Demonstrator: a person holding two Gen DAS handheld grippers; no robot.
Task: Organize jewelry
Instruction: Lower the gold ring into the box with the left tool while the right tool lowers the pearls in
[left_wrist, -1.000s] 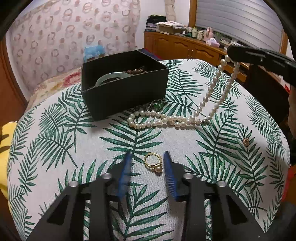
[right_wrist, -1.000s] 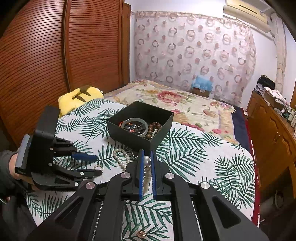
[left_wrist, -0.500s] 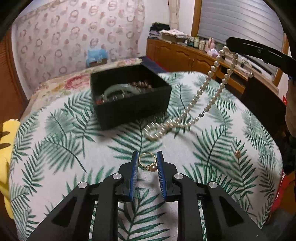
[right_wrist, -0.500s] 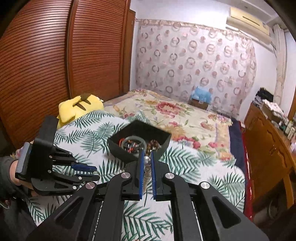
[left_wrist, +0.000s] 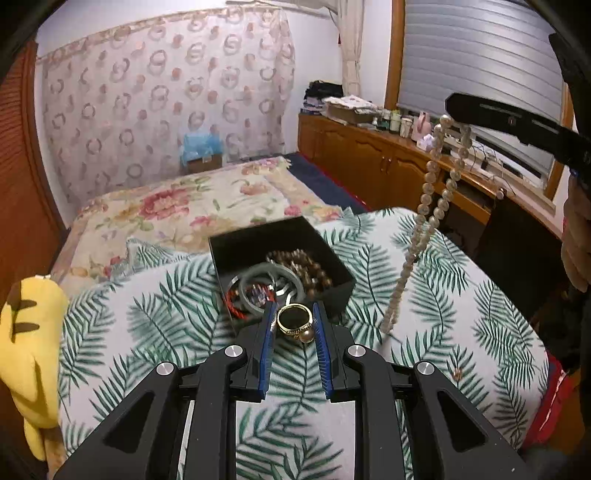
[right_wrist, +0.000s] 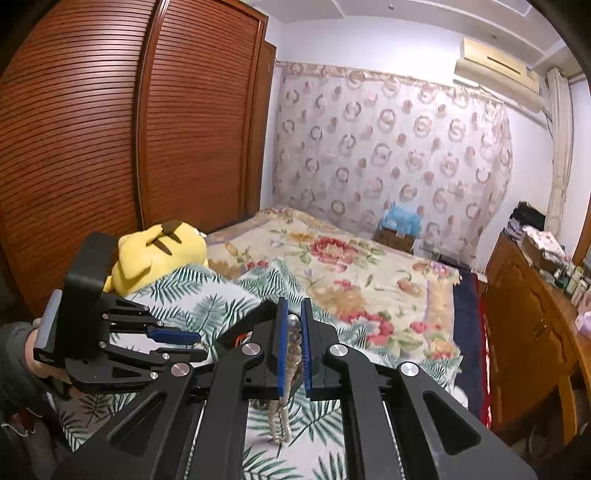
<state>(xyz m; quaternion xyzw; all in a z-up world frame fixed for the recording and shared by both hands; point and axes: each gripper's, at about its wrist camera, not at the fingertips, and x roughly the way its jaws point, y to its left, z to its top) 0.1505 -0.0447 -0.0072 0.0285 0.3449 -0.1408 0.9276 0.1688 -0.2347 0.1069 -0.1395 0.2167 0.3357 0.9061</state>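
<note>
Gold ring (left_wrist: 294, 319), brown pearl bead; white pearl necklace (left_wrist: 424, 206) dangling.

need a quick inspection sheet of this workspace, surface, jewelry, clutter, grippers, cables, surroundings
surface: palm-leaf cloth over a bed, rumpled at its far edge
job's things: gold pearl ring between the left pads; pearl necklace hanging from the right gripper, its lower end near the cloth; black box open, holding a green bangle, brown beads and a red piece; small earring lying loose on the cloth
clutter: yellow plush toy at the cloth's edge
grippers: left gripper shut on the ring, lifted clear of the cloth; right gripper shut on the necklace
cables: nothing seen on the cloth
surroundings: floral bedspread, wooden wardrobe, dresser crowded with small items, patterned curtain
</note>
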